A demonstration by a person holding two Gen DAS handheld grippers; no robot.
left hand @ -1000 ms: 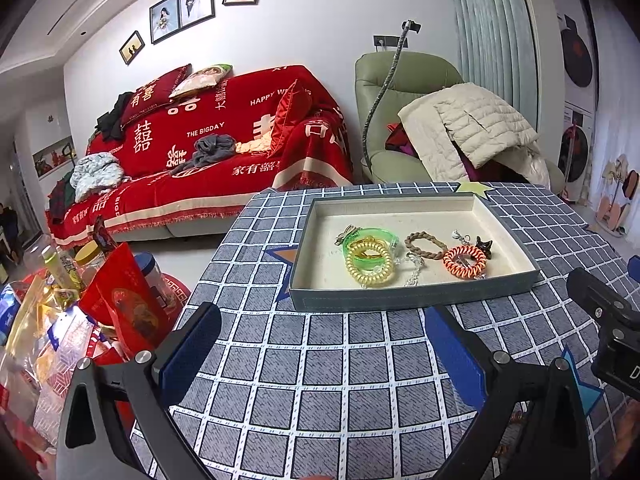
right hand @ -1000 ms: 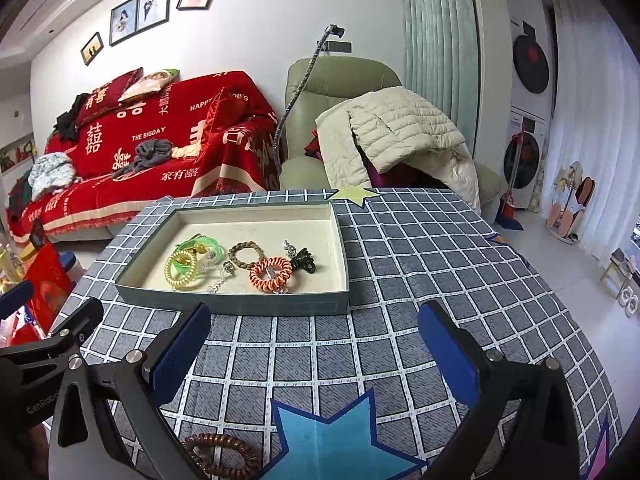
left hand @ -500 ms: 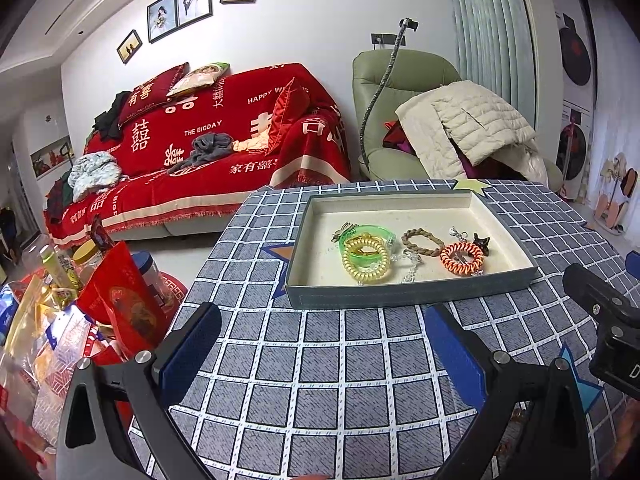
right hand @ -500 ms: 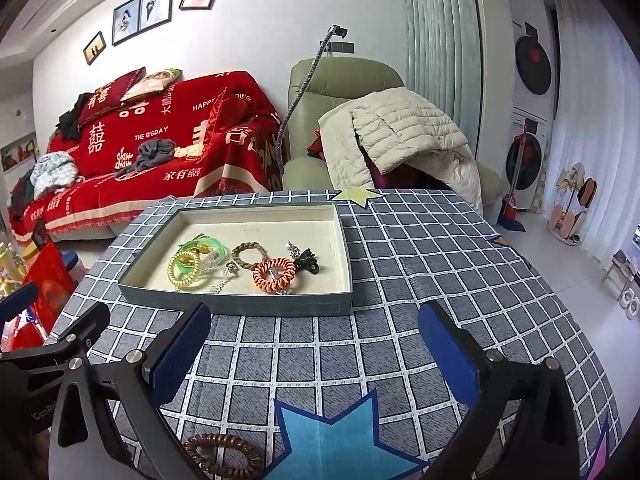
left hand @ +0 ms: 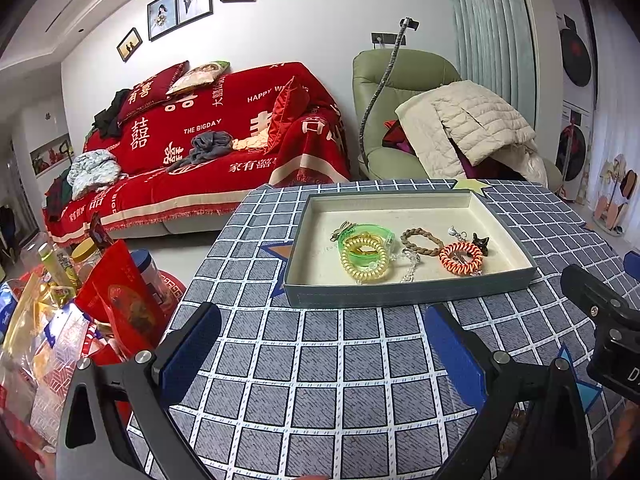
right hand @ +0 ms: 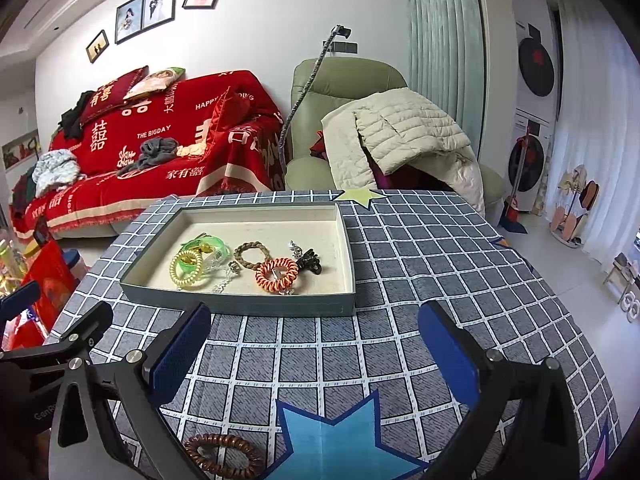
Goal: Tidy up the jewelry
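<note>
A shallow grey tray (left hand: 404, 294) (right hand: 240, 302) lies on the checked tablecloth. In it are a yellow coil band (left hand: 364, 258) (right hand: 188, 270), a green bangle (left hand: 370, 236) (right hand: 208, 248), a brown braided band (left hand: 420, 240) (right hand: 250, 255), an orange coil band (left hand: 460, 258) (right hand: 277, 274), a black claw clip (left hand: 480, 240) (right hand: 308, 262) and a silver chain (left hand: 408, 268). A brown coil band (right hand: 222, 454) lies loose on the cloth near the right gripper's left finger. My left gripper (left hand: 322, 350) and right gripper (right hand: 314, 346) both stand open, empty, short of the tray.
Snack bags and jars (left hand: 60, 300) crowd the floor left of the table. A red-covered sofa (left hand: 200, 148) and a green armchair (left hand: 400, 92) with a white jacket stand beyond the table. The left gripper's body (right hand: 48, 344) shows at the right wrist view's left edge.
Both grippers have drifted slightly; the tray sits a little nearer and more central in the right wrist view. Nothing was taken hold of or let go.
</note>
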